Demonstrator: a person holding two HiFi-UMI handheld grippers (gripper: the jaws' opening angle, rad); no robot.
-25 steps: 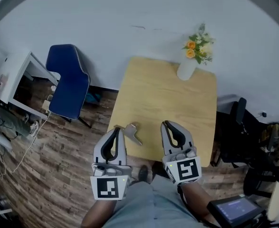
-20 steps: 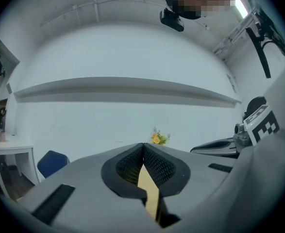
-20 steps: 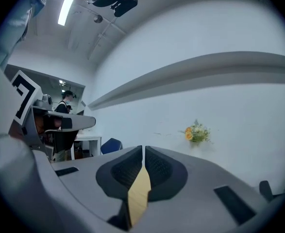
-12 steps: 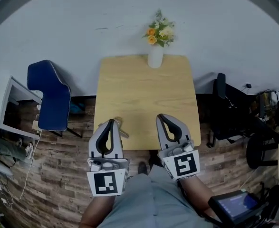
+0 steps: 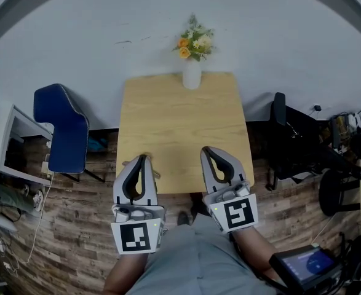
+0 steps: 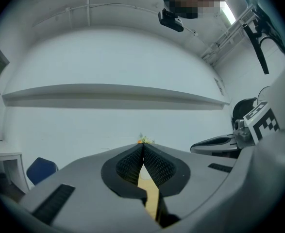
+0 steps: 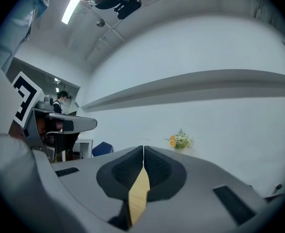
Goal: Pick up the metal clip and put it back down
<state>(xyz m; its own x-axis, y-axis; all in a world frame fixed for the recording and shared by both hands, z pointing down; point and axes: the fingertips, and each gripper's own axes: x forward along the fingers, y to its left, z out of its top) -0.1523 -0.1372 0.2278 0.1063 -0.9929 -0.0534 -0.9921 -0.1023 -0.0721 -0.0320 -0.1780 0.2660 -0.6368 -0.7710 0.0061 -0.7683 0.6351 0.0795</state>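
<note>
The metal clip [image 5: 156, 173] lies at the near left corner of the wooden table [image 5: 180, 121]; only a small silver part of it shows beside my left gripper [image 5: 142, 158], which hangs over it. That gripper is shut, its ribbed pads [image 6: 132, 161] meeting at the tip with nothing between them. My right gripper [image 5: 206, 150] hovers over the table's near edge, to the right of the clip, also shut and holding nothing. Neither gripper view shows the clip.
A white vase with orange and yellow flowers [image 5: 192, 72] stands at the table's far edge. A blue chair [image 5: 62, 128] is left of the table, a dark chair [image 5: 280, 134] right of it. A white wall runs behind.
The head view has swung, so the table now sits centred. The clip, plainly seen a second ago right of the left gripper, is now mostly covered by it. Both grippers stayed shut.
</note>
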